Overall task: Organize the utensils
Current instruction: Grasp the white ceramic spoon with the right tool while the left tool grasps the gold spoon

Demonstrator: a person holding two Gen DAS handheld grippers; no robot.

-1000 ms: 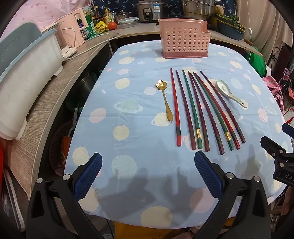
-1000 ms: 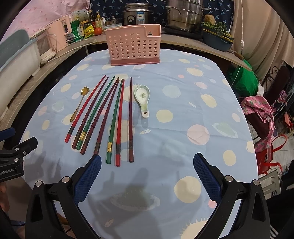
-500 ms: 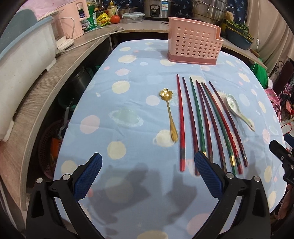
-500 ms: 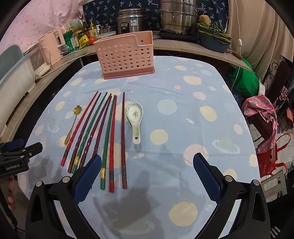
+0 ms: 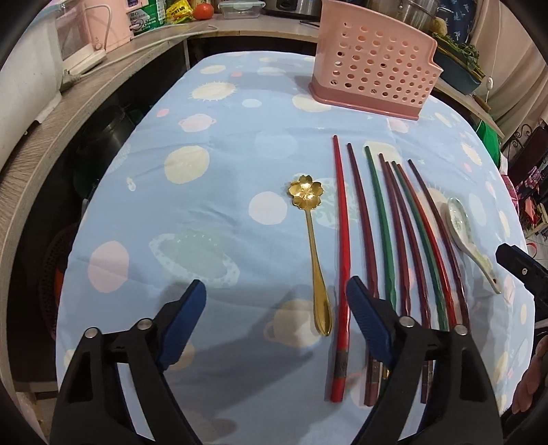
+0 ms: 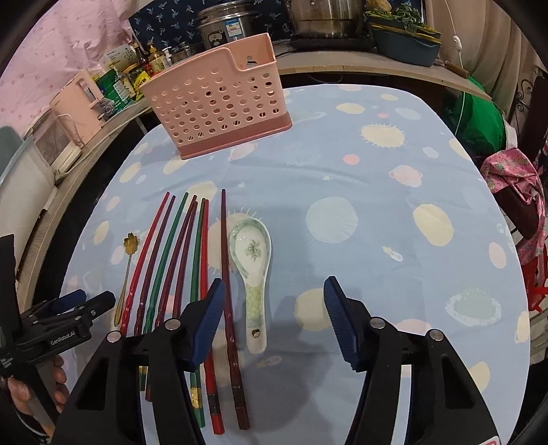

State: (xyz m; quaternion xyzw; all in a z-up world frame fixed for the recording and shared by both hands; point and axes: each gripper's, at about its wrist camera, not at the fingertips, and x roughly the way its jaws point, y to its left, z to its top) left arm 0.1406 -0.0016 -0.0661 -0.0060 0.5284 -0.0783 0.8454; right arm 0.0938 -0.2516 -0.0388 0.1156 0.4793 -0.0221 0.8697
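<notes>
Several red, green and dark brown chopsticks (image 5: 387,226) lie side by side on the table; they also show in the right wrist view (image 6: 191,260). A gold flower spoon (image 5: 310,219) lies to their left (image 6: 128,260). A white ceramic spoon (image 6: 253,263) lies to their right (image 5: 469,236). A pink perforated utensil basket (image 5: 373,63) stands behind them (image 6: 219,102). My left gripper (image 5: 277,318) is open and empty, low over the gold spoon's handle end. My right gripper (image 6: 274,315) is open and empty, over the ceramic spoon's handle.
The table has a blue spotted cloth (image 5: 212,212). A wooden counter (image 5: 44,137) curves along the left and back with a pink kettle (image 6: 80,96), pots (image 6: 325,17) and bottles. A pink bag (image 6: 517,191) hangs at the right.
Both grippers have moved forward and lower over the table. The left now sits at the gold spoon's handle, the right at the ceramic spoon's handle. Both stay open.
</notes>
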